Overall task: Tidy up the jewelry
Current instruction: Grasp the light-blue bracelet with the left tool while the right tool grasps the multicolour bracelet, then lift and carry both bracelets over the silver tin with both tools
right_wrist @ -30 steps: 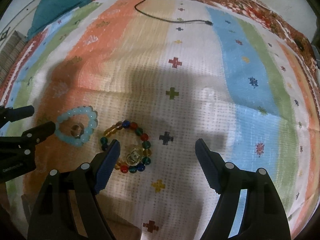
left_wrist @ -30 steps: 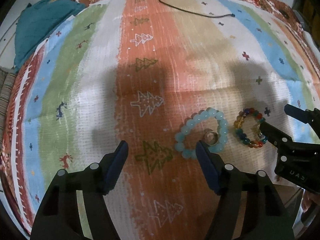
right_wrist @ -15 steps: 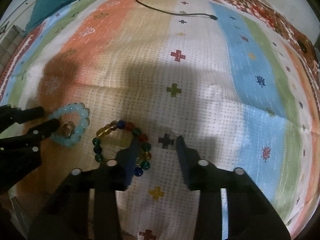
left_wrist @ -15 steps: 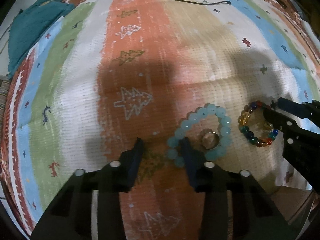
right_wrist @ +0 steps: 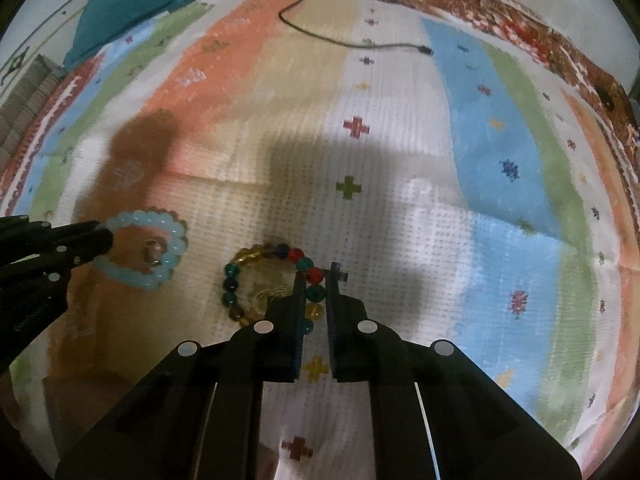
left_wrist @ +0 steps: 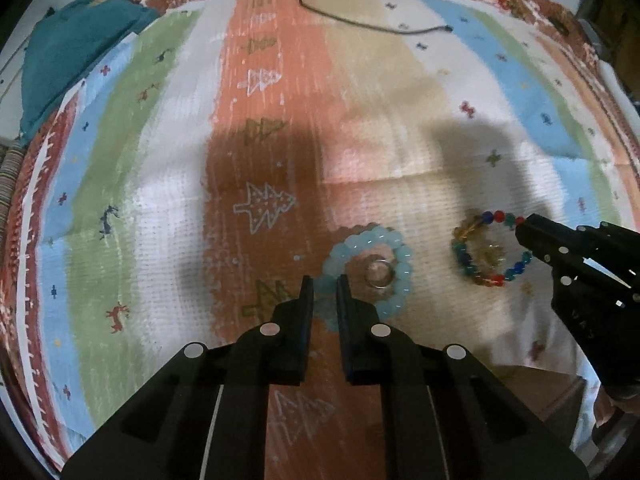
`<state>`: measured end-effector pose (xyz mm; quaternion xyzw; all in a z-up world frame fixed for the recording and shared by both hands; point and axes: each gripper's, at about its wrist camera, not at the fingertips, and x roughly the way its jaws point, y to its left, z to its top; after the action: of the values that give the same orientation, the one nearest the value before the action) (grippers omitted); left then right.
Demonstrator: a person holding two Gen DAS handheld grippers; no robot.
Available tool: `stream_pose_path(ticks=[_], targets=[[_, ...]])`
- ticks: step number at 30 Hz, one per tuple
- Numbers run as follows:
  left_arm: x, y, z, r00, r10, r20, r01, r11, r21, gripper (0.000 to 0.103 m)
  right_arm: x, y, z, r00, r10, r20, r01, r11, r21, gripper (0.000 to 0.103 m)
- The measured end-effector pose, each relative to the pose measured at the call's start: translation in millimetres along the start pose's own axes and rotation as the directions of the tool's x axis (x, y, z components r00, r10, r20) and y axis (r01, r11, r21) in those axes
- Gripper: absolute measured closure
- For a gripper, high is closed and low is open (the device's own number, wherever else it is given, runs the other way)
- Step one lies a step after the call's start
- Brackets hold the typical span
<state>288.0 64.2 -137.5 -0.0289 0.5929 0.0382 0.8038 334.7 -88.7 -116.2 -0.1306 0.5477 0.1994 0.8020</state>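
A pale blue bead bracelet (left_wrist: 394, 246) lies on the striped cloth with a silver ring (left_wrist: 379, 271) inside it. My left gripper (left_wrist: 322, 286) is shut on the bracelet's near-left beads. A multicoloured bead bracelet (right_wrist: 236, 276) lies to the right, with a small gold piece (right_wrist: 269, 293) inside it. My right gripper (right_wrist: 316, 280) is shut on that bracelet's right-side beads. The multicoloured bracelet also shows in the left wrist view (left_wrist: 464, 254), and the blue one in the right wrist view (right_wrist: 168, 236).
The striped patterned cloth (left_wrist: 280, 120) covers the whole surface. A black cable (left_wrist: 360, 24) lies at the far side. A folded teal cloth (left_wrist: 68, 56) sits at the far left corner.
Both grippers have closed from wide open. The left has closed on the blue bracelet's beads and the right on the multicoloured bracelet's beads.
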Motion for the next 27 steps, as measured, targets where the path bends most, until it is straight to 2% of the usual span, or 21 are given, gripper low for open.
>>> stream_pose_path(ticks=[11,27], targets=[[-46,-15,-4,0.995,-0.046,0.092,0.045,0.999,0.019,0.092,-37,-1,-11,0.998,0.031,0.058,-0.032,0.999,0.02,0.092],[-88,-26,-15,0.981,-0.1,0.167,0.097,0.995,0.028,0.092,-82,5,-27,0.988,0.071,0.139,-0.076,0.997,0.03,0.092]])
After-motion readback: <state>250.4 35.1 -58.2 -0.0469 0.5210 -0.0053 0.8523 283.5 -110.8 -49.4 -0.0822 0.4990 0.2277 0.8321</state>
